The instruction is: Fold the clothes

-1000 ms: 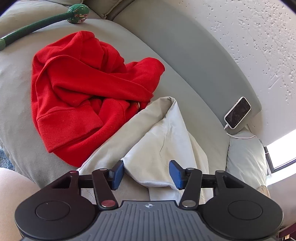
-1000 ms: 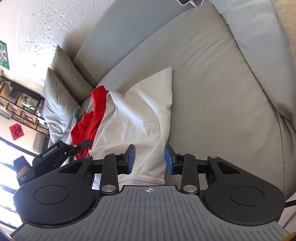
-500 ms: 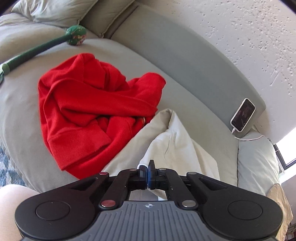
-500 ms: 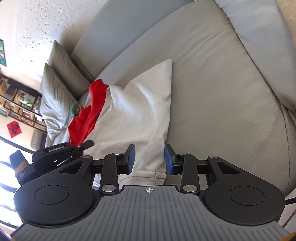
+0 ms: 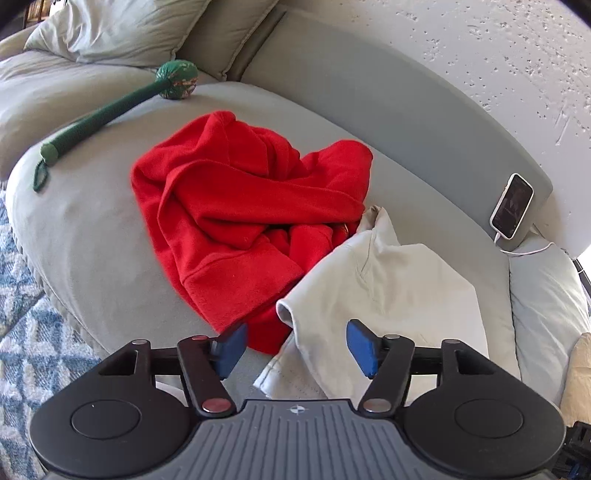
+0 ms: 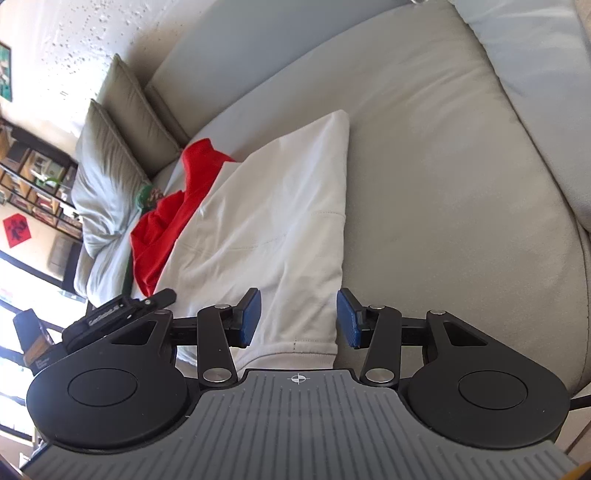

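Grey sofa seat [image 5: 92,236] fills both views, and at its near left edge we see a blue and white patterned rug [image 5: 22,332]. We find the left gripper [image 5: 297,345] nearest in its own view, its blue fingers [image 5: 231,345] spread wide apart and holding nothing; between them lies the near hem of a white garment [image 5: 388,280], folded flat on the seat. We cannot tell whether the pads touch the cloth. In the right wrist view, we see the right gripper [image 6: 299,317] likewise poised low over the same white garment [image 6: 273,236], fingers [image 6: 249,315] apart, straddling its near right corner. To the left of it, a black piece of the other tool [image 6: 114,314] shows.

Just beyond the white garment, touching and partly under its left edge, we note a crumpled red sweatshirt [image 5: 240,214], also seen in the right wrist view [image 6: 166,221]. Farther left on the seat lies a green stick with a ball end [image 5: 114,107], well apart from the clothes. At the far right, a phone [image 5: 511,205] leans against the grey backrest [image 5: 369,96], a white cable trailing from it. Pale cushions [image 5: 122,29] stand at the far left corner, and a white textured wall [image 5: 498,44] rises behind. A bookshelf [image 6: 33,173] shows far left in the right wrist view.
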### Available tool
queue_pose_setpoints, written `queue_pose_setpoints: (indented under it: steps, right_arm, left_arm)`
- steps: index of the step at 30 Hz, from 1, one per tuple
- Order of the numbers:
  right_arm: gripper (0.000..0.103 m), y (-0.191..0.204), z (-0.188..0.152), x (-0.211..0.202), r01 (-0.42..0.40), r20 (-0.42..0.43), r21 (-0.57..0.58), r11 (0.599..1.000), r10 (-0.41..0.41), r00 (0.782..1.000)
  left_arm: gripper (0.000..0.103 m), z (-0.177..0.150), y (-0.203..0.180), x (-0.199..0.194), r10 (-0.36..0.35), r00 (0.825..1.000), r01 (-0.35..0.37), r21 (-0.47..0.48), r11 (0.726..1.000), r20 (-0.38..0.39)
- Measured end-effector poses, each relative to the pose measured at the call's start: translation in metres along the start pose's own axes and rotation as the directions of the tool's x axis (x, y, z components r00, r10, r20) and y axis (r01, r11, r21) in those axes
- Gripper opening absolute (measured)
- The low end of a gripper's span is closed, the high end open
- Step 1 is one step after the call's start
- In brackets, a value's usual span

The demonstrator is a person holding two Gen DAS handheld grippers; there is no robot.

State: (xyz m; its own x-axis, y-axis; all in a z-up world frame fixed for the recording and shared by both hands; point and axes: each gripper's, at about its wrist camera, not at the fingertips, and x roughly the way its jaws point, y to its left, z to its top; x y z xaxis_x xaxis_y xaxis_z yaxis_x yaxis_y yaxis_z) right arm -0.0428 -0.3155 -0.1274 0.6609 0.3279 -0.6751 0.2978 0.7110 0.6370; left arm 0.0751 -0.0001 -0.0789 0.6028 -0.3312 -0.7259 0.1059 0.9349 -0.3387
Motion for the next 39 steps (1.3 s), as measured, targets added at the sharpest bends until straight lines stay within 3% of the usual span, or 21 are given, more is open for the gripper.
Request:
queue_pose_setpoints:
  steps: [3,6,11,17,19,20,21,26,28,31,36,39]
  right_arm:
    - [0.048,-0.015,0.006,0.003,-0.023,-0.02,0.053,0.998,0.024,1.0]
    - [0.047,-0.033,0.009,0.016,-0.077,-0.097,0.116,0.99,0.088,0.991]
    - [0.047,-0.048,0.011,0.038,-0.178,-0.21,0.205,0.963,0.221,0.953]
    - [0.046,-0.037,0.007,0.069,-0.255,-0.14,0.219,0.942,0.289,0.947]
    - [0.038,-0.026,0.005,0.075,-0.236,-0.107,0.183,0.954,0.258,0.96]
    - [0.013,-0.021,0.002,0.078,-0.207,-0.103,0.159,0.965,0.225,0.969]
    - [0.008,-0.019,0.0,0.081,-0.179,-0.101,0.147,0.973,0.195,0.976]
    - [0.007,-0.022,-0.003,0.079,-0.198,-0.066,0.178,0.964,0.213,0.975]
    - [0.007,-0.028,0.001,0.081,-0.211,-0.082,0.219,0.953,0.233,0.969]
    - [0.007,-0.034,0.005,0.084,-0.226,-0.104,0.257,0.939,0.26,0.96]
    - [0.006,-0.036,0.005,0.086,-0.234,-0.112,0.262,0.936,0.27,0.956]
    - [0.006,-0.038,0.005,0.085,-0.243,-0.115,0.261,0.934,0.28,0.953]
  left_arm:
    - [0.061,0.004,0.008,-0.006,-0.057,0.998,0.057,-0.014,0.998,-0.023]
    - [0.061,0.008,0.015,0.0,-0.099,0.992,0.096,-0.031,0.995,-0.079]
    - [0.062,0.014,0.025,0.01,-0.149,0.98,0.149,-0.013,0.989,-0.133]
    - [0.064,0.018,0.041,0.034,-0.248,0.949,0.229,-0.117,0.967,-0.194]
    - [0.066,0.017,0.044,0.034,-0.272,0.944,0.247,-0.146,0.958,-0.189]
    - [0.066,0.016,0.045,0.034,-0.278,0.941,0.252,-0.151,0.956,-0.192]
    - [0.066,0.015,0.045,0.033,-0.283,0.938,0.257,-0.149,0.955,-0.199]
    - [0.07,0.016,0.039,0.033,-0.291,0.925,0.272,-0.108,0.956,-0.246]
    - [0.071,0.019,0.039,0.038,-0.318,0.906,0.292,-0.13,0.947,-0.28]
    - [0.072,0.023,0.04,0.053,-0.393,0.857,0.341,-0.203,0.918,-0.335]
    - [0.072,0.023,0.042,0.064,-0.369,0.857,0.323,-0.181,0.929,-0.359]
    - [0.069,0.024,0.033,0.052,-0.289,0.898,0.283,-0.068,0.957,-0.331]
